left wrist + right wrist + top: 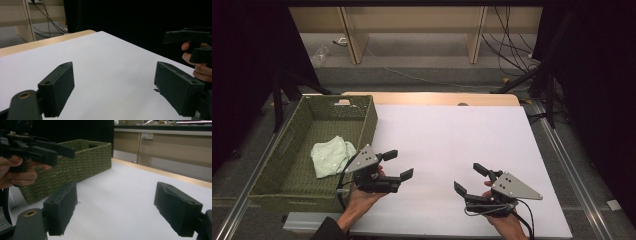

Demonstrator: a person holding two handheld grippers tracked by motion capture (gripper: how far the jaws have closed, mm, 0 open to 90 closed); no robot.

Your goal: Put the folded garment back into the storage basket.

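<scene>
Both sets of jaws wide apart, empty: left gripper (pixel 395 164) nearest cloth (pixel 331 156) in basket (pixel 362 130) at worktop (pixel 452 150) left edge; right gripper (pixel 469 180) well apart.

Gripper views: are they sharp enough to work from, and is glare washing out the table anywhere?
Left gripper view: the near jaws are soft, the white table evenly lit, no glare. Right gripper view: the jaws are blurred too, the green basket sharper. High view: dim surroundings, the table bright but not blown out.

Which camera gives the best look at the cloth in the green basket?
The high view: it looks down into the basket, where the cloth lies. The right gripper view catches the basket's outer wall, hiding the cloth.
</scene>
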